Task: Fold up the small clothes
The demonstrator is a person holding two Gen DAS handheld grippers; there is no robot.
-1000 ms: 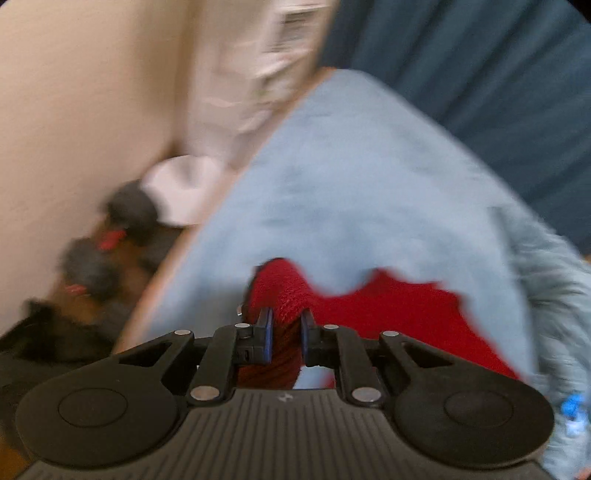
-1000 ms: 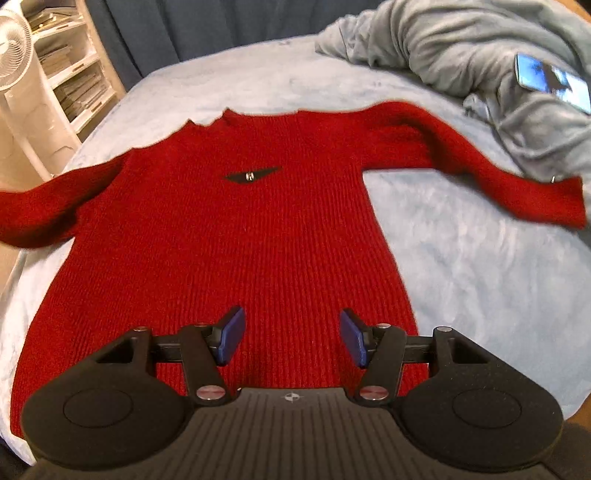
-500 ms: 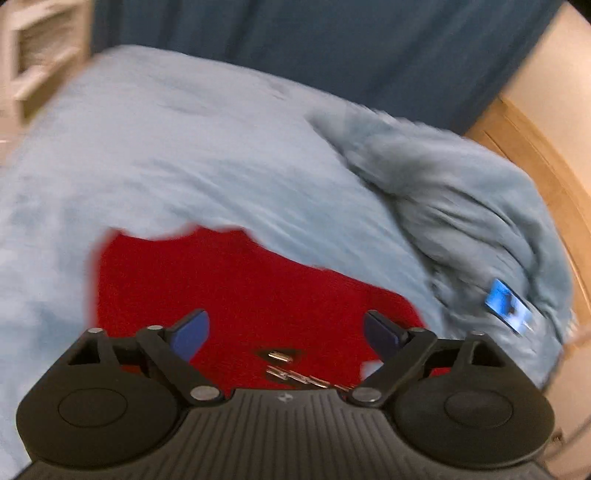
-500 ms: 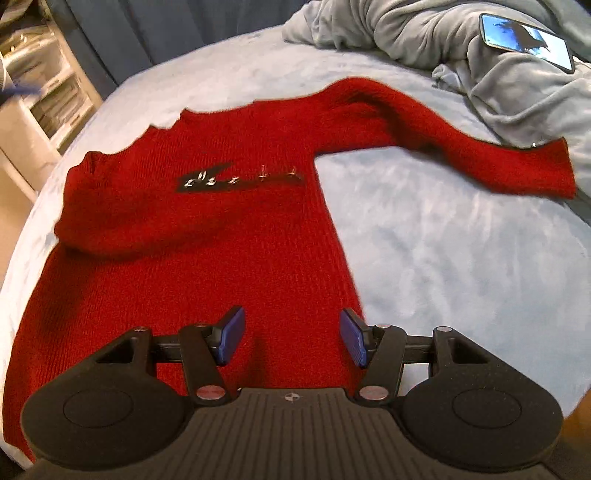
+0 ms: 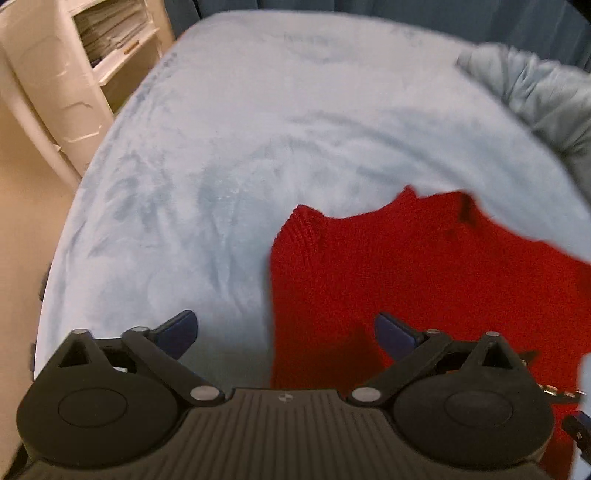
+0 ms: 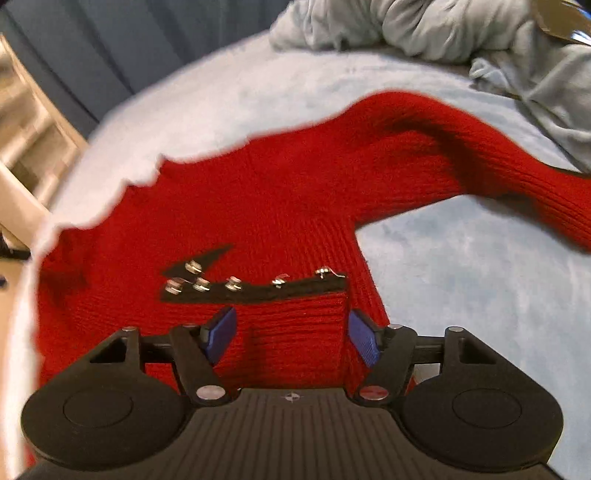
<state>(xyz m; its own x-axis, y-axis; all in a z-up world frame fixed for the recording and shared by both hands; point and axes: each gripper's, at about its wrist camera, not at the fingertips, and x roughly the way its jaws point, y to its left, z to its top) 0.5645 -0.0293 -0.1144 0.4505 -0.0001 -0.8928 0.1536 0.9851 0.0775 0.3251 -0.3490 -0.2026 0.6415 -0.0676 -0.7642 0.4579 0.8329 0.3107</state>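
My left gripper [image 5: 284, 334] hangs wide apart and empty; my right gripper [image 6: 290, 334] is spread too, gripping nothing. The sweater [image 6: 288, 206] lies flat on the bed [image 5: 229, 155], its left sleeve folded across the chest. The right sleeve [image 6: 491, 162] is spread out, so I judge it barely begun.

The sweater [image 6: 280, 206] lies on the bed [image 6: 461, 295], filling the centre and left of the right wrist view, one sleeve [image 6: 517, 162] reaching to the right edge. A crumpled blanket [image 6: 461, 33] sits behind it, upper right. In the left wrist view the sweater [image 5: 424, 280] occupies the lower right, a shelf unit [image 5: 85, 62] the upper left beside the bed.
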